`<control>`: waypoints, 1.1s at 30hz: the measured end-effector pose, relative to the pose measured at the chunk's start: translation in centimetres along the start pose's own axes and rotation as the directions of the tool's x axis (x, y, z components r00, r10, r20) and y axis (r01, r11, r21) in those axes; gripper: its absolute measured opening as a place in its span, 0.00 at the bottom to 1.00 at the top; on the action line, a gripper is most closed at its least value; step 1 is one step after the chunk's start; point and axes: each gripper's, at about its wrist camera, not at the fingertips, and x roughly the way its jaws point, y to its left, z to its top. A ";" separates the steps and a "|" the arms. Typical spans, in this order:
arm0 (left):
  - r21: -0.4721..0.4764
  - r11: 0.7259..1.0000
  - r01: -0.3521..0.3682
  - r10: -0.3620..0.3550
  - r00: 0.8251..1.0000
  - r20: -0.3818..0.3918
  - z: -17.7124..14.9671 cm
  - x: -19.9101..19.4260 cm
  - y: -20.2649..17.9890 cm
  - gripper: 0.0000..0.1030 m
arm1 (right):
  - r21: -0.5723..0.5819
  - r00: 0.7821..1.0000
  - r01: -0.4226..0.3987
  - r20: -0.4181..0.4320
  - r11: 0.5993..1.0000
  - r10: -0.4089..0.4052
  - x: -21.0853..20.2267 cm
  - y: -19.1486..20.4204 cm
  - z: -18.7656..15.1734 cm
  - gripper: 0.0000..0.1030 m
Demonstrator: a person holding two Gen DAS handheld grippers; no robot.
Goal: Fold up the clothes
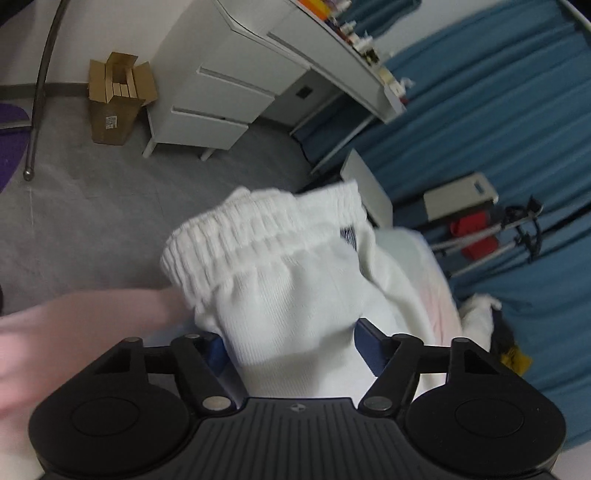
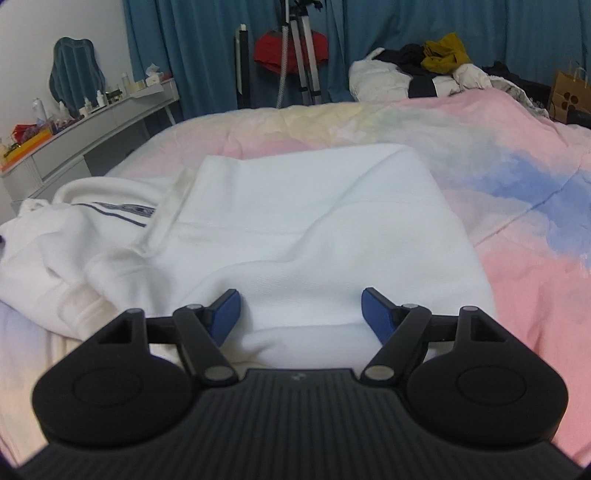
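A white sweatshirt (image 2: 295,221) lies on the pastel bedspread (image 2: 517,184), its body folded flat and its collar with a blue stripe (image 2: 122,212) at the left. My right gripper (image 2: 301,314) is open just above the near edge of the folded part, holding nothing. In the left wrist view my left gripper (image 1: 291,347) has its blue pads wide apart, and a white sleeve with a ribbed cuff (image 1: 258,229) rises between them, filling the gap. I cannot tell whether the pads press on the sleeve.
A heap of other clothes (image 2: 424,70) lies at the far side of the bed. A tripod (image 2: 299,55) and blue curtains (image 2: 406,26) stand behind it. A white dressing table (image 2: 92,125) is at the left; a cardboard box (image 1: 114,96) sits on the grey floor.
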 end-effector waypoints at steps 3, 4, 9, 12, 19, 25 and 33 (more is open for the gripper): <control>0.131 0.991 -0.041 0.034 0.998 0.050 -0.3 0.0 -1.8 0.34 | -0.004 1.000 -0.018 0.020 1.000 0.018 -1.0 0.3 0.3 0.71; 0.177 0.983 -0.056 0.045 0.997 0.069 -0.4 0.0 -2.4 0.24 | -0.002 0.999 -0.024 0.029 1.000 0.024 -1.4 0.4 0.4 0.71; 0.323 0.945 -0.054 -0.011 0.980 0.196 -2.2 -3.0 -7.7 0.13 | 0.056 0.996 -0.037 0.089 0.998 0.032 -3.3 -0.9 1.4 0.71; 0.428 0.903 -0.028 -0.095 0.960 0.263 -5.0 -4.9 -13.0 0.13 | 0.129 0.991 -0.051 0.130 0.990 0.034 -4.6 -2.7 2.1 0.71; 0.650 0.760 0.028 -0.310 0.894 0.324 -14.3 -8.0 -26.4 0.14 | 0.217 0.977 -0.012 0.210 0.976 -0.035 -7.4 -6.9 3.3 0.71; 0.806 0.589 0.057 -0.421 0.873 0.247 -28.3 -5.3 -34.4 0.14 | 0.376 0.956 0.020 0.265 0.927 -0.128 -9.3 -12.4 3.4 0.72; 0.971 0.217 0.097 -0.318 0.948 -0.023 -46.7 4.1 -34.5 0.14 | 0.518 0.958 -0.003 0.245 0.856 -0.145 -8.5 -17.3 2.2 0.73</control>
